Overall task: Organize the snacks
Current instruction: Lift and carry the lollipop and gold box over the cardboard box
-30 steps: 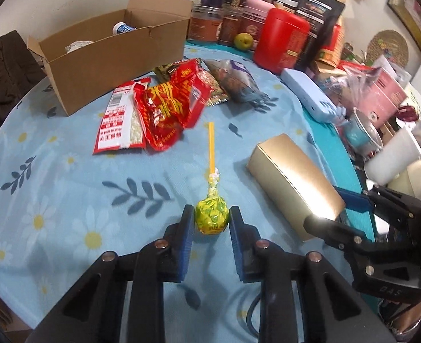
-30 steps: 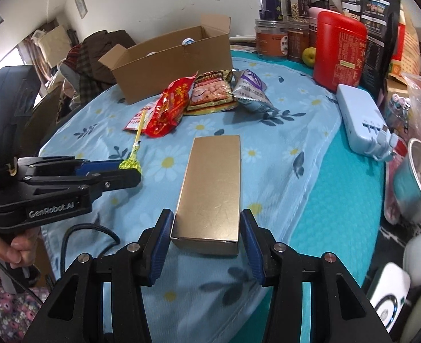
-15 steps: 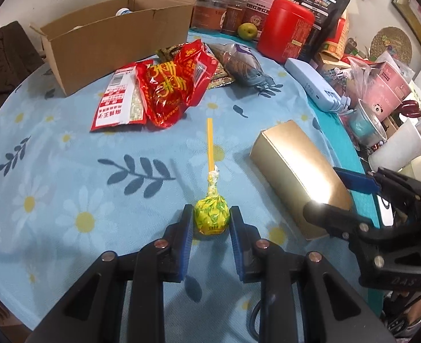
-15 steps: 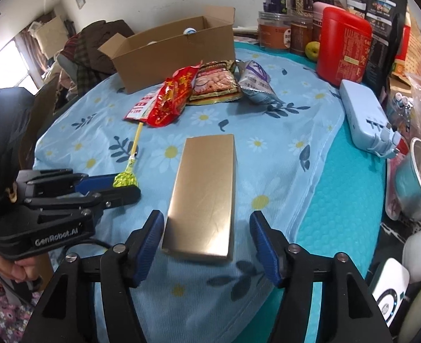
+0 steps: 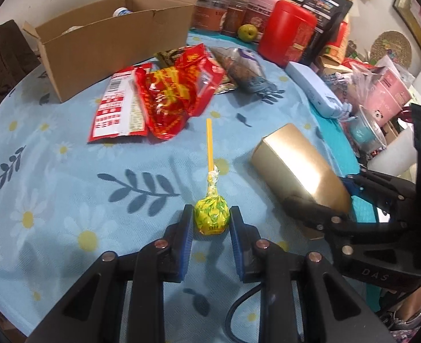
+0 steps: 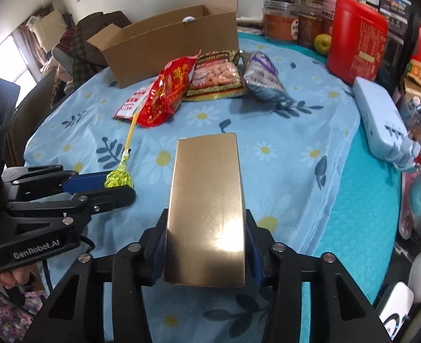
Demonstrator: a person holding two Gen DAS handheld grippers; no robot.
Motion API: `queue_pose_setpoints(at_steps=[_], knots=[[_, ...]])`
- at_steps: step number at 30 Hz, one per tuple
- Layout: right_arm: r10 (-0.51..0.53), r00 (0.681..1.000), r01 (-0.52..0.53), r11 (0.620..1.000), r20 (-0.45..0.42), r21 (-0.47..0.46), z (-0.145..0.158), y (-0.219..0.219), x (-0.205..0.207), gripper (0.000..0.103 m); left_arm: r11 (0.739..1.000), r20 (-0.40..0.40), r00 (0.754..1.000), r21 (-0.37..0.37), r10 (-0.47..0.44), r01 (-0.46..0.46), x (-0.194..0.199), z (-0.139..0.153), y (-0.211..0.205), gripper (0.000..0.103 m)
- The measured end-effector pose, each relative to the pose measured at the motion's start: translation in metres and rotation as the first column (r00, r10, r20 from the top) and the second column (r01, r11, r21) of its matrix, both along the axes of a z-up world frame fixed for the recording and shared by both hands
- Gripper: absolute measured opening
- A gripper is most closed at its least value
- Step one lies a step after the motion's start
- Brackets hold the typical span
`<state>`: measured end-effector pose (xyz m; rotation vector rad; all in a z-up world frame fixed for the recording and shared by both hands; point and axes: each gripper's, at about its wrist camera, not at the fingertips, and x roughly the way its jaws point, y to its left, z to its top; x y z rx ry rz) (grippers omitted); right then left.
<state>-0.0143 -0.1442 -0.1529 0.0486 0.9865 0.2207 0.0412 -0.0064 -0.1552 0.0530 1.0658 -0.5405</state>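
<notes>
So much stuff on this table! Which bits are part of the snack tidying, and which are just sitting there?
Part of the job:
- lollipop, in the left tongs
- gold box, in the right tongs, which just closed
- red snack bag
- peanut packet
- cardboard box

Just lying about:
- red canister
- green apple
- pale blue case

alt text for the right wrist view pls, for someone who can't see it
The right gripper has its jaws, just closed in, clamped on the near end of a gold box on a blue daisy tablecloth. At left, the left gripper holds a yellow-green lollipop; snack bags and an open cardboard box lie beyond.
</notes>
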Motion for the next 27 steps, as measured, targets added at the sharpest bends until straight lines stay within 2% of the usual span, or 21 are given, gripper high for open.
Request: queue_pose_setpoints(at_steps=[5, 11, 19, 27], knots=[[-0.004, 1.000, 0.004, 0.999, 0.017, 0.035, 0.010, 0.000, 0.001, 0.043, 0.999, -0.028, 0.999, -0.043, 0.016, -0.017, 0.006, 0.006, 0.008, 0.024], [0.028, 0.998, -0.031, 0.998, 0.055, 0.059, 0.030, 0.005, 0.006, 0.043, 0.997, -0.013, 1.000, -0.078, 0.025, -0.026, 0.011, 0.022, 0.015, 0.024], [0.084, 0.988, -0.093, 0.993, 0.127, 0.066, 0.060, 0.020, 0.019, 0.043, 0.994, 0.059, 0.997, -0.103, 0.044, -0.038, 0.018, 0.055, 0.018, 0.024], [0.099, 0.971, -0.122, 0.988, 0.217, 0.094, 0.095, 0.026, 0.038, 0.043, 0.988, 0.188, 0.978, -0.136, 0.095, -0.070, 0.031, 0.100, 0.027, 0.024]])
